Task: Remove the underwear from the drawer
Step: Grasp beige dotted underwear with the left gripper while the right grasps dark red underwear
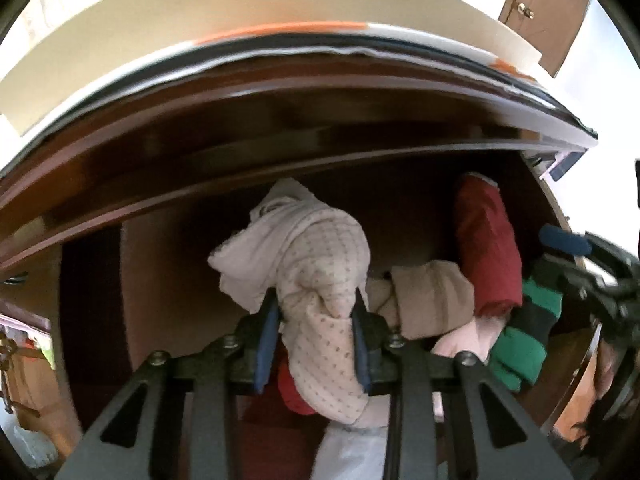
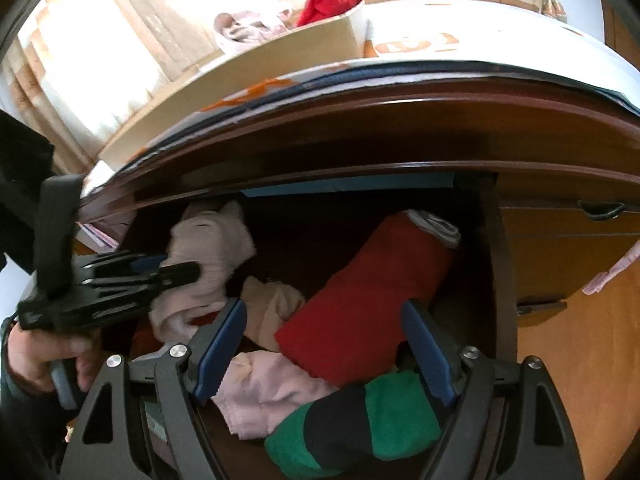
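A: Inside the open drawer (image 1: 160,272), where did the dotted cream underwear (image 1: 320,280) lie?

B: At the left, pinched between the blue pads of the left gripper (image 1: 316,340), its jaws clamped on the cloth.

A: And the right gripper (image 2: 328,356)?

B: Jaws apart, empty, above the red roll (image 2: 360,300) and green-and-black striped garment (image 2: 352,420).

Right gripper (image 2: 326,344) jaws gape above red garment (image 2: 360,300).
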The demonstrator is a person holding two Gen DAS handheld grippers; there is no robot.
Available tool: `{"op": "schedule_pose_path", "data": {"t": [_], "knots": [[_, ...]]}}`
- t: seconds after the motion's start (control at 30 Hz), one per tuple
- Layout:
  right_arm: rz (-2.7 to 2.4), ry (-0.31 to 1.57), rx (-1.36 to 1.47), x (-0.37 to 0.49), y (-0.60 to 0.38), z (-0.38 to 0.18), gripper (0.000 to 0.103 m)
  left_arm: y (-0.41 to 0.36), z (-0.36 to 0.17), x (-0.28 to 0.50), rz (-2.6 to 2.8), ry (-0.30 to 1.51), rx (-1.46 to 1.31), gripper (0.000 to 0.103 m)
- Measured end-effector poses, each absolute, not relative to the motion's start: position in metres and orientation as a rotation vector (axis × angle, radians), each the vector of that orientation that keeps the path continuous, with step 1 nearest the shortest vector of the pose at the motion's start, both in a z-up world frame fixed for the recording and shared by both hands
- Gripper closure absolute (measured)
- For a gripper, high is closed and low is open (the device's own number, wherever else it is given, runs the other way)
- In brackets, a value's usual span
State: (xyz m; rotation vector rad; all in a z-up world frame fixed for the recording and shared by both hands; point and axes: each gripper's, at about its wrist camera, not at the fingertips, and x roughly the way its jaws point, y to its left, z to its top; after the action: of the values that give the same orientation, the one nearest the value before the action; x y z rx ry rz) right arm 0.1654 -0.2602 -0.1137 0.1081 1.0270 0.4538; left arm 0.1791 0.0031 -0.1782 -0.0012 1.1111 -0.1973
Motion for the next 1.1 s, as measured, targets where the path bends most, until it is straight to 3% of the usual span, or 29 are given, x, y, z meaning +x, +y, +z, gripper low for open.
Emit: {"op": "schedule_pose_path", "data": {"t": [0.23,0.37,0.67,0.9,1.03,1.07,1.1], "knots": [[0.394,1.146,0.009,0.187,-0.235,-0.124,0.022,0.003,-0.177,0.175,-0.211,1.137,0.005,0.071],[0.361,1.196,-0.058,0.197,-0.224,-0.134,0.022,-0.008,-0.186,0.182,-0.222,1.166,0.039,0.062],[0.315,1.264,-0.131,0.21,-0.212,-0.151,0.022,-0.018,-0.198,0.2,-0.236,1.199,0.062,0.054],[0.366,1.335,-0.174,0.216,-0.201,-0.162,0.022,-0.032,-0.208,0.208,-0.233,1.227,0.101,0.04],[0.4,1.347,-0.157,0.218,-0.2,-0.165,0.022,-0.037,-0.211,0.211,-0.247,1.235,0.101,0.042],[0.413,1.345,-0.157,0.217,-0.199,-0.165,0.024,-0.038,-0.212,0.211,-0.26,1.235,0.104,0.048],[0.429,1.342,-0.157,0.218,-0.198,-0.166,0.034,-0.038,-0.213,0.21,-0.272,1.234,0.108,0.056]]}}
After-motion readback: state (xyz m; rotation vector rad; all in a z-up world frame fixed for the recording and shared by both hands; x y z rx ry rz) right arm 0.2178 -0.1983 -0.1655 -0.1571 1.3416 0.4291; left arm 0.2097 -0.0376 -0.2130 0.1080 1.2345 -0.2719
